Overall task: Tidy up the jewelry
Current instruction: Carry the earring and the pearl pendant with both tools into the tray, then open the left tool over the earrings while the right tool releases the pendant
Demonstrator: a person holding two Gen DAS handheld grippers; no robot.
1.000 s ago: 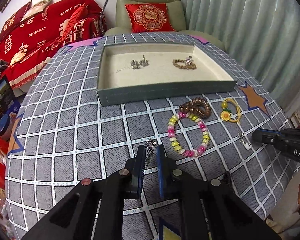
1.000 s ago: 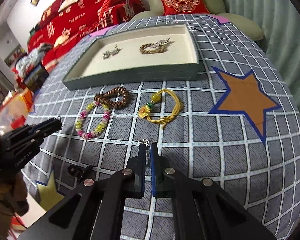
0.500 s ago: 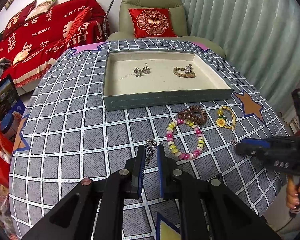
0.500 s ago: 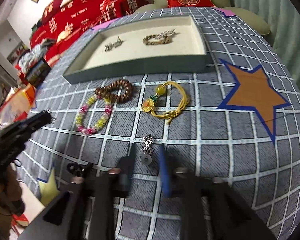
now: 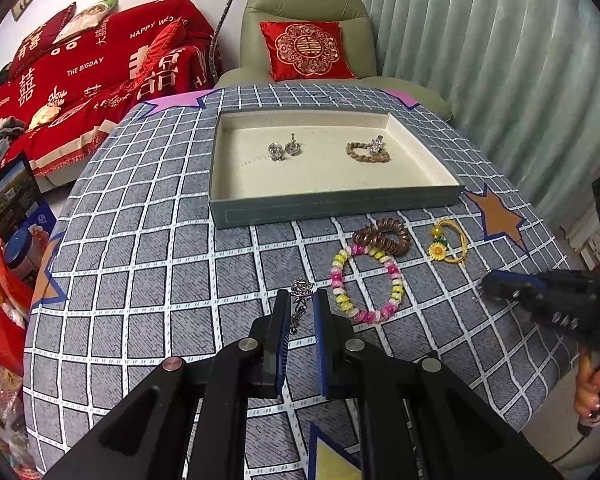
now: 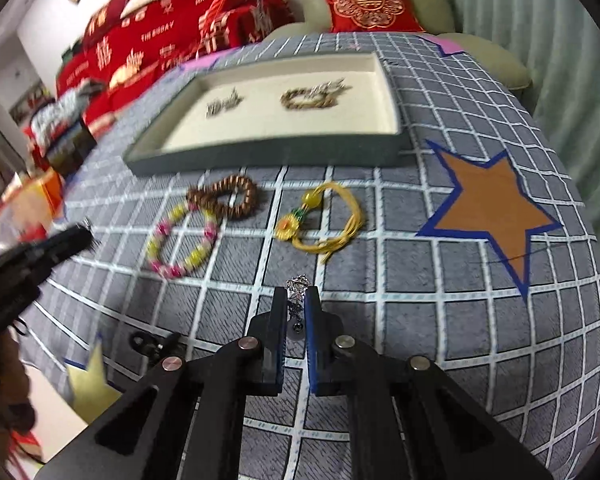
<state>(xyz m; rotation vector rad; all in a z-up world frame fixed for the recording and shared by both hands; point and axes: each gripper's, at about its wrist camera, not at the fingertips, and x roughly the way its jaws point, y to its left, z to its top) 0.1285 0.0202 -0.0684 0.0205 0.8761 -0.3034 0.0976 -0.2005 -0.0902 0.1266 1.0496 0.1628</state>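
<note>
Your left gripper (image 5: 302, 304) is clenched on a silver earring (image 5: 300, 300): the ornament's rosette head stands out past the tips and its dangling part runs down between the blue-edged fingers (image 5: 281, 320). It hangs above the grey checked tabletop (image 5: 140, 260), just beside the pink-and-yellow bead bracelet (image 5: 366, 278).

Your right gripper (image 6: 296, 300) holds a second silver earring (image 6: 297, 286) in the same manner. Its leaf-shaped head shows above the tips, and a dark bead and a pale disc hang lower between the fingers (image 6: 278, 320). Both fingers bear on the piece. In your left view this gripper enters from the right edge, with your hand (image 5: 592, 388) on its handle; the earring itself is too small to make out there.

The green tray (image 5: 332, 206) sits further back on the tabletop, well apart from both grippers. On its cream lining lie a pair of silver earrings (image 5: 284, 149) towards the left and a braided gold bracelet (image 5: 367, 152) with a small silver piece on it towards the right.

Three items lie loose on the tabletop between the tray and your grippers: the bead bracelet, a brown coil hair tie (image 5: 384, 236) touching its upper edge, and a yellow cord bracelet with a sunflower charm (image 5: 446, 242) just to the right of those. A black clip (image 6: 152, 342) lies near the tabletop's front edge in the right view.

An orange star patch (image 6: 488, 208) marks the cloth to the right of the tray.
</note>
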